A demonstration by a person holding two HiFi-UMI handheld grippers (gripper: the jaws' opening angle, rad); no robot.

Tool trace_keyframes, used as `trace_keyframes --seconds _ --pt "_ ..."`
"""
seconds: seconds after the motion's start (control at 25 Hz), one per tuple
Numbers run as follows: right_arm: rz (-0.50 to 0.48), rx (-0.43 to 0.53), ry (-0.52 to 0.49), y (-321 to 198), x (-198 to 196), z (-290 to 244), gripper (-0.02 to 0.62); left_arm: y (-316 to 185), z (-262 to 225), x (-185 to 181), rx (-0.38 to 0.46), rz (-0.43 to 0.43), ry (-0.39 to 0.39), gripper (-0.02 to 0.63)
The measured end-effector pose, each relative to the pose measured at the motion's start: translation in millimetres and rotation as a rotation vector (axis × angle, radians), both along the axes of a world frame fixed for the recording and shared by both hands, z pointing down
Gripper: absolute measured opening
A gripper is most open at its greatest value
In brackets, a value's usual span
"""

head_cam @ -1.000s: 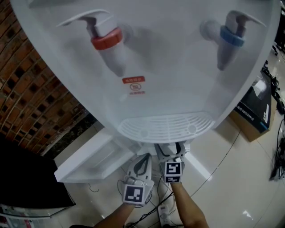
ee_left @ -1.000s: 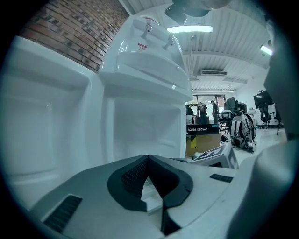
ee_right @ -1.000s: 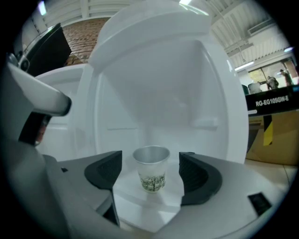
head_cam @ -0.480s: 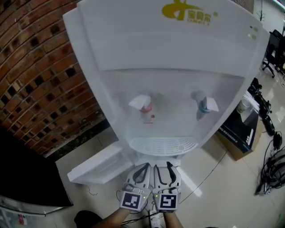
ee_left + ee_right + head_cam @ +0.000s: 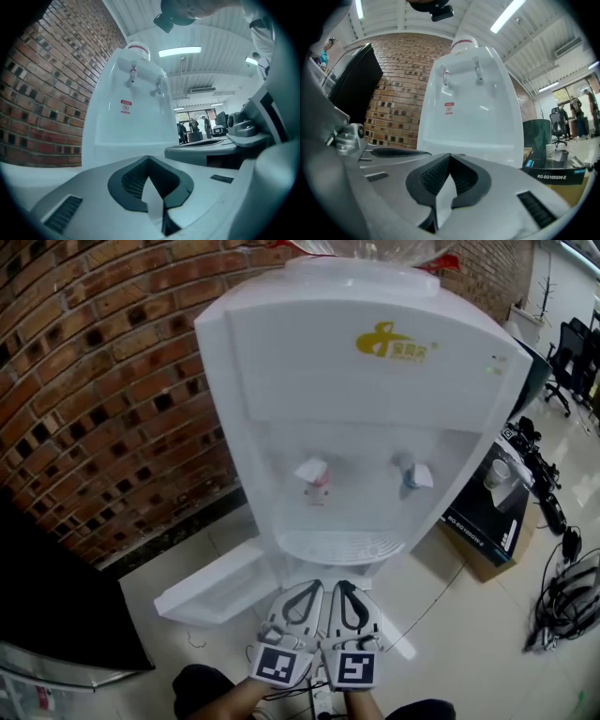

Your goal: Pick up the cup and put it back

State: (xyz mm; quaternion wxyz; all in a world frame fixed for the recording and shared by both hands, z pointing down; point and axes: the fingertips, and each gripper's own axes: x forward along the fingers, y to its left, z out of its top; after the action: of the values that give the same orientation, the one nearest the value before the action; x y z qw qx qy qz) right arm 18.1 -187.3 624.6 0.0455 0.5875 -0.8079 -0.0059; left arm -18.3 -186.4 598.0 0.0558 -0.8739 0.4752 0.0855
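The left gripper (image 5: 309, 589) and right gripper (image 5: 343, 589) hover side by side below the dispenser (image 5: 375, 409), the left's jaws together and the right's just closed, both empty, while the cup (image 5: 497, 472) stands well off on the box (image 5: 480, 523).

Both grippers are held side by side low in the head view, bodies just beside each other, pointing away from the person. Left gripper (image 5: 309, 589): jaws together, tips meeting, nothing between them; its own view (image 5: 149, 160) shows the ribbed pads closing to a point. Right gripper (image 5: 343, 587): jaws have just been closing and now meet tip to tip, empty, as its own view (image 5: 450, 157) shows. The left marker cube (image 5: 281, 665) and right marker cube (image 5: 352, 668) face up toward the head camera. The left forearm (image 5: 246, 695) and right forearm (image 5: 361, 706) enter from the bottom edge, close together.
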Motion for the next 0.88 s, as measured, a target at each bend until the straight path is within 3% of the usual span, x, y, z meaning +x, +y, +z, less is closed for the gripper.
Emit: trace_keyframes --seconds 0.36,0.56,0.88 --pt "-0.026 -0.039 -0.003 7 -23 -74 0.005 10 -76 -11 0.016 0.028 -0.084 -0.009" --pt "-0.054 -0.064 0.002 18 -30 -153 0.005 21 -153 -14 0.008 0.028 -0.142 -0.009" --pt "-0.06 -0.08 0.013 33 -29 -303 0.005 39 -301 -21 -0.023 0.025 -0.155 -0.009"
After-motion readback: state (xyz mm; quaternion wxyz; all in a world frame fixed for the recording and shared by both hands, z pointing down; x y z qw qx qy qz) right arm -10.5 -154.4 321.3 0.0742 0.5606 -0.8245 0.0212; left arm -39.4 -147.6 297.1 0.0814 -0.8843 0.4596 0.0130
